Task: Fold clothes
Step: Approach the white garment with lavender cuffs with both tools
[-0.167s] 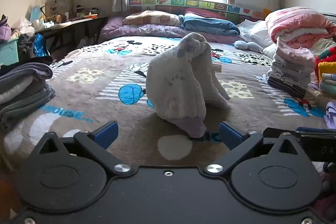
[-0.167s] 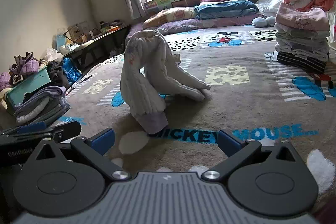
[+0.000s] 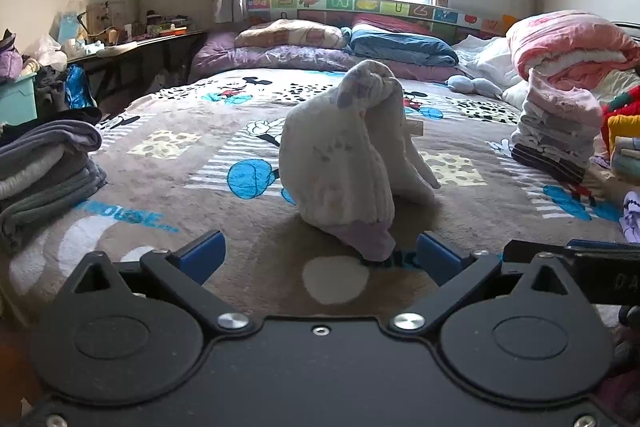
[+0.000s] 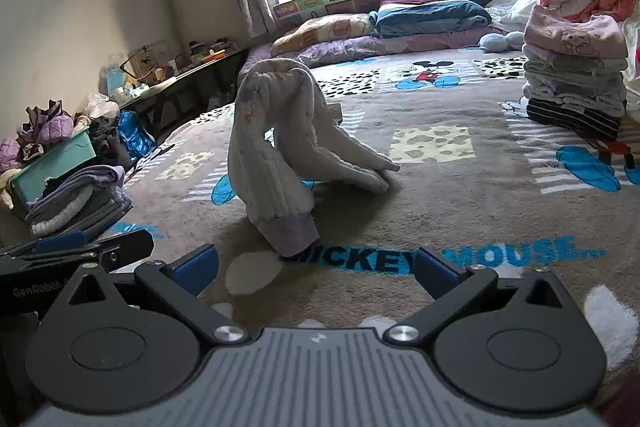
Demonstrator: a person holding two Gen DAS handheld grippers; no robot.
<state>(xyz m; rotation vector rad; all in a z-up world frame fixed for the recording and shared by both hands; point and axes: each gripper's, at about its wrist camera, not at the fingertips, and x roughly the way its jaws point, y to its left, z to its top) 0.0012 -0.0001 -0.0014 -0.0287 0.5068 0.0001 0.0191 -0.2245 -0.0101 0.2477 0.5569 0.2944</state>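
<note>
A cream ribbed garment (image 3: 340, 155) with a purple cuff stands bunched up in a hump on the brown cartoon-print blanket (image 3: 180, 187). Its cuff end (image 4: 294, 233) points toward me. My left gripper (image 3: 320, 257) is open, low over the blanket just short of the cuff, nothing between its blue pads. My right gripper (image 4: 316, 267) is open too, a little in front of the garment (image 4: 276, 147) and empty. The right gripper's body shows at the right edge of the left wrist view, and the left one's at the left edge of the right wrist view.
A stack of folded grey clothes (image 3: 44, 167) lies at the bed's left edge. A tall pile of folded clothes (image 3: 556, 131) with a pink quilt (image 3: 568, 43) on top stands at the right. Pillows (image 3: 400, 43) line the headboard. A cluttered desk (image 3: 132, 35) runs along the left wall.
</note>
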